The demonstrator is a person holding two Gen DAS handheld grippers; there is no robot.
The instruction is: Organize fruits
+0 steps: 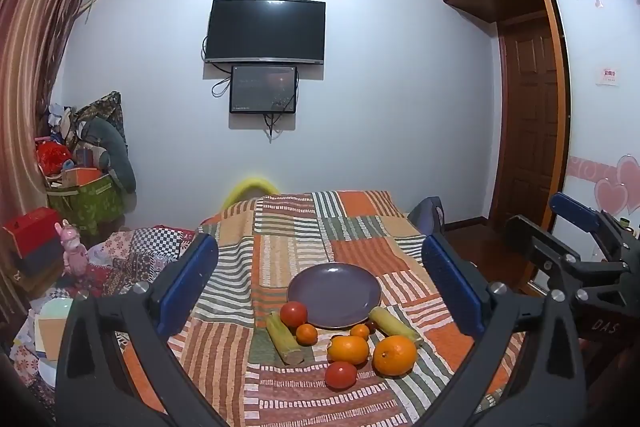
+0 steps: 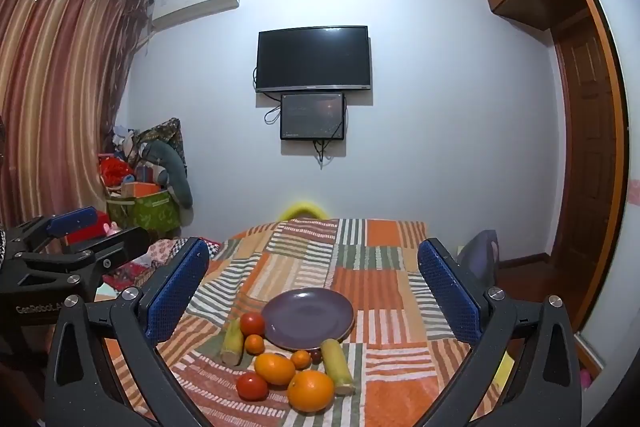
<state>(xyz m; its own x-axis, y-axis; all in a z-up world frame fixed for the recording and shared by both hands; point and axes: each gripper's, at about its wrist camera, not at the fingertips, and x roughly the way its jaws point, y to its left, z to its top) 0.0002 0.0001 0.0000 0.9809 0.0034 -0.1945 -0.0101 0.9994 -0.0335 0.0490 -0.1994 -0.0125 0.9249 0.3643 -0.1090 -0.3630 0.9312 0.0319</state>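
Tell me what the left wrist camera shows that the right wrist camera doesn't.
Only the left wrist view shows the pink toy figure in full and the heart stickers, with the right gripper at its edge. Only the right wrist view shows the left gripper from the side. Both share the empty purple plate, the fruit in front of it, the patchwork cloth and the TV.
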